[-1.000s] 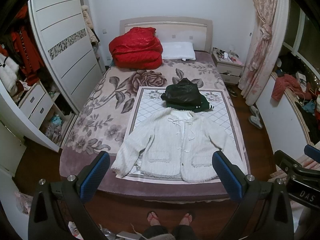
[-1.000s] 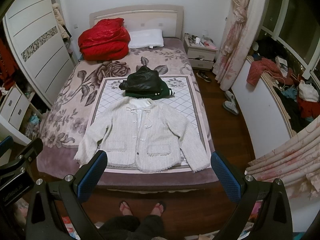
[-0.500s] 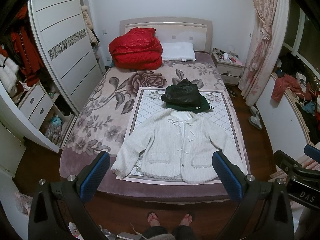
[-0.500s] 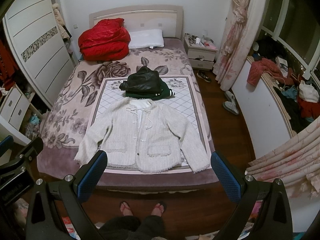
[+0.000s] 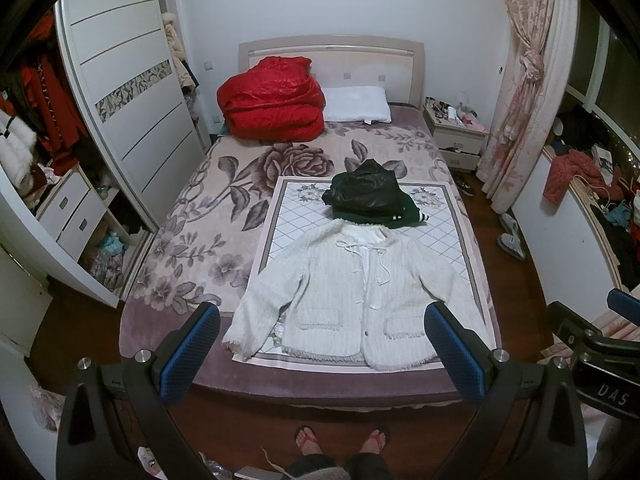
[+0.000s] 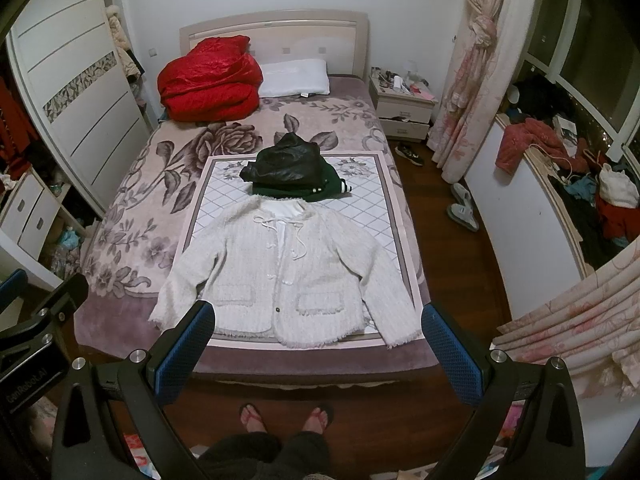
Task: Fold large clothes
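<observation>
A white tweed jacket lies spread flat, front up, sleeves out, on a quilted mat at the foot of the bed; it also shows in the right wrist view. Behind its collar sits a folded pile with a black garment on a green one. My left gripper is open and empty, held high above the floor before the bed's foot. My right gripper is open and empty, likewise held back from the bed.
A red quilt and white pillow lie at the headboard. A wardrobe stands left, a nightstand and curtain right. A cluttered ledge runs along the right. The person's feet stand on the wood floor.
</observation>
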Available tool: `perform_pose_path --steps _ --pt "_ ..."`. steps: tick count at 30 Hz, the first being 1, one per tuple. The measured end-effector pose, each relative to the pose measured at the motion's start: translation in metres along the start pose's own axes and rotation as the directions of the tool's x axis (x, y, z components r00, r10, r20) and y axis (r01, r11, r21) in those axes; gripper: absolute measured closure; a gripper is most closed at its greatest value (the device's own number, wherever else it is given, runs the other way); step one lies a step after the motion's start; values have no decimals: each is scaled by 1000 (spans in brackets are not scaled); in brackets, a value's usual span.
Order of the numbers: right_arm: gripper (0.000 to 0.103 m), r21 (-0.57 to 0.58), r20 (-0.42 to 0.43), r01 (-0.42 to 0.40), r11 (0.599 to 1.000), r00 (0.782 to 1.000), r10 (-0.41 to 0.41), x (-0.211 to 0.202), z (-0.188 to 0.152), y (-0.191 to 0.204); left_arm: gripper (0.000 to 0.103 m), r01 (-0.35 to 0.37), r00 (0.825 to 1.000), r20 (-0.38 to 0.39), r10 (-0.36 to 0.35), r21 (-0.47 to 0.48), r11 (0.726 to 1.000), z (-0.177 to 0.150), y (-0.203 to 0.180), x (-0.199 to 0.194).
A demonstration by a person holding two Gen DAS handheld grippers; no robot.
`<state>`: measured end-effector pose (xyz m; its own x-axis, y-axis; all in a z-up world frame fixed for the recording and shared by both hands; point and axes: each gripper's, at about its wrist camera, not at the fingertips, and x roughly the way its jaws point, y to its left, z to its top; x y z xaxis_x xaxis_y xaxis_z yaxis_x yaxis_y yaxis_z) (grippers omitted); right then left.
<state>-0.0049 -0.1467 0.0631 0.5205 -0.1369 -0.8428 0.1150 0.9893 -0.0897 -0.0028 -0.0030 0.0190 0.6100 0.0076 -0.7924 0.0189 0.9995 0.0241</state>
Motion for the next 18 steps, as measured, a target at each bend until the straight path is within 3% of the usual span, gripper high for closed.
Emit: perform_pose_path --steps 7,10,14,18 --pt "0 3 0 1 1000 1000 -1 2 -1 1 0 -3 1000 1 3 4 1000 0 0 3" --pt "0 19 1 -3 1000 1000 3 7 1 3 0 -44 999 27 44 14 999 7 0 12" --pt "0 100 24 -32 994 999 30 41 9 -1 0 -98 995 38 97 22 995 29 3 54" --pt "0 226 -29 -50 973 998 58 98 7 -20 0 -116 993 12 115 61 991 30 8 115"
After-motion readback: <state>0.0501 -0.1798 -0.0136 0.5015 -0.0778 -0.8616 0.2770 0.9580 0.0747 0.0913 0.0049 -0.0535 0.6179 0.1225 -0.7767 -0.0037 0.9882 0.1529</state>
